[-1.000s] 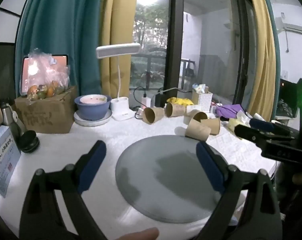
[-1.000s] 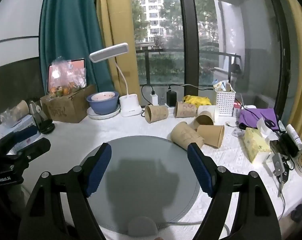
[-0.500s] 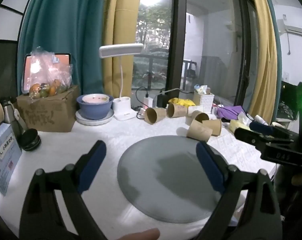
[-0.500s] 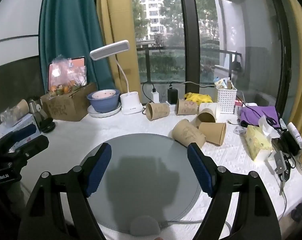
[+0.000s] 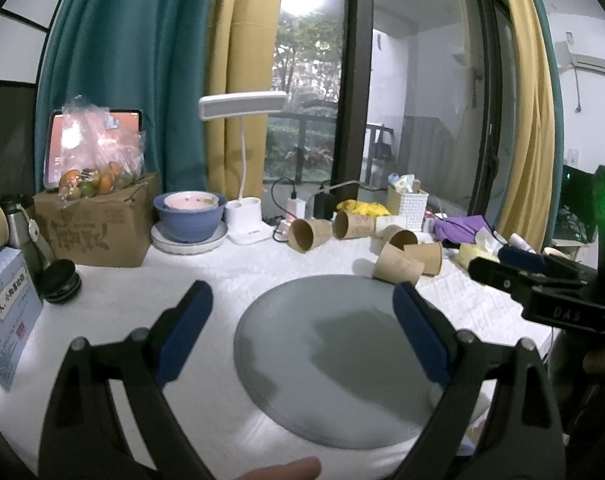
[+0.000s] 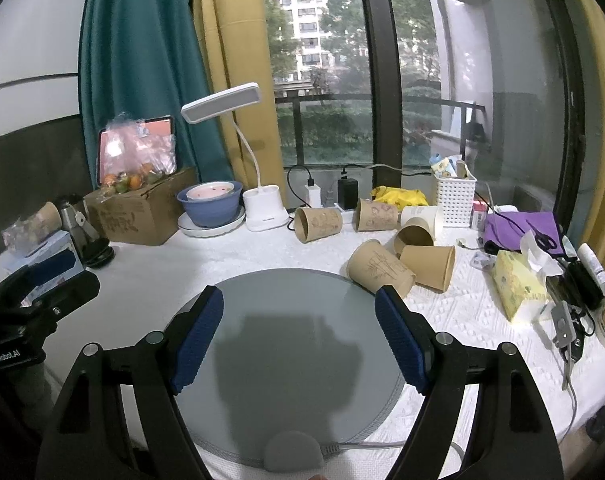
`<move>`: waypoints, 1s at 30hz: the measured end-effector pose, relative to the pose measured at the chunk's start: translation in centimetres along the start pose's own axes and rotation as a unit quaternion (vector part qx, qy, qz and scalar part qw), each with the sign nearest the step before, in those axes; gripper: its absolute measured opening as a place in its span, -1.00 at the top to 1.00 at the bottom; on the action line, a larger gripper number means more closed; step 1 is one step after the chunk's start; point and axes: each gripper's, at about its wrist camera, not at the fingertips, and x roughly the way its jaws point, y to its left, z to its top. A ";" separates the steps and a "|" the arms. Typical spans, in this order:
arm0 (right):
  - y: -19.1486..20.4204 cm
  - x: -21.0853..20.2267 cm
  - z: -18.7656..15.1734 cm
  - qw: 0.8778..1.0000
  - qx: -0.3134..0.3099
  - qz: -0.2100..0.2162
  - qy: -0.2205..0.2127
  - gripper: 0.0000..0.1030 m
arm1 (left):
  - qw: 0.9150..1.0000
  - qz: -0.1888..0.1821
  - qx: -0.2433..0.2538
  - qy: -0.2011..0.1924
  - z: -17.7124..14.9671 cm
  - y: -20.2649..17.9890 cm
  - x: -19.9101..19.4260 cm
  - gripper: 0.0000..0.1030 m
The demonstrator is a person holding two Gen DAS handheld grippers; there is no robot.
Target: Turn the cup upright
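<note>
Cup: nearest cup [image 6: 380,270] lay on its side, right of centre frame, touching the grey disc's [image 6: 286,344] far edge.
Progress: nothing flipped yet; every brown cup was down, whole job left.
Left gripper [image 5: 300,328]: fingers wide apart, holding nothing.
Right gripper [image 6: 298,334]: spread too, empty.
Containers: blue bowl [image 6: 208,206] mid-left held a pinkish dish; white basket [image 6: 454,196] upper right, packets inside.

A: What makes up the left gripper [image 5: 302,312]?

B: Two black angular arms with round silver screws, each ending in a ribbed blue pad [image 5: 182,332]. A bare fingertip [image 5: 280,471] shows at the bottom edge.

A: And the right gripper [image 6: 299,320]?

B: The same black frame, silver screws and blue pads; seen from the left camera, its side bears pale lettering, "DAS".
</note>
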 end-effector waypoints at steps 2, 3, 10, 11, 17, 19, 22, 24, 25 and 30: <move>0.2 -0.1 -0.1 1.000 0.000 0.001 -0.001 -0.58 | 1.000 0.000 0.000 0.000 0.0 0.0 0.0 -0.80; 0.2 -0.1 -0.1 1.000 0.000 0.001 -0.001 -0.58 | 1.000 0.000 -0.001 0.000 0.1 0.0 0.0 -0.80; -0.7 0.0 -0.1 1.000 0.005 0.001 -0.002 -0.58 | 1.000 -0.001 0.001 0.000 0.2 0.0 0.0 -0.80; -0.8 0.0 0.0 1.000 0.006 0.001 -0.002 -0.58 | 1.000 -0.001 0.001 0.000 0.2 0.0 0.0 -0.80; -0.8 -0.1 0.0 1.000 0.003 -0.002 -0.003 -0.58 | 1.000 -0.002 0.005 -0.001 0.3 -0.2 0.1 -0.80; -0.9 -0.1 0.0 1.000 0.004 -0.002 -0.003 -0.58 | 1.000 -0.001 0.005 -0.001 0.4 -0.2 0.1 -0.80; -1.0 -0.1 0.0 1.000 0.005 -0.001 -0.002 -0.58 | 1.000 -0.001 0.005 -0.001 0.4 -0.2 0.2 -0.80; -1.0 -0.2 0.0 1.000 0.006 0.000 -0.003 -0.58 | 1.000 -0.001 0.006 -0.001 0.3 -0.3 0.1 -0.80; -1.0 -0.1 0.0 1.000 0.005 0.000 -0.004 -0.58 | 1.000 -0.001 0.006 0.000 0.4 -0.2 0.1 -0.80; -0.9 0.0 0.0 1.000 0.006 -0.002 -0.003 -0.58 | 1.000 0.000 0.005 0.006 0.2 -0.4 0.4 -0.80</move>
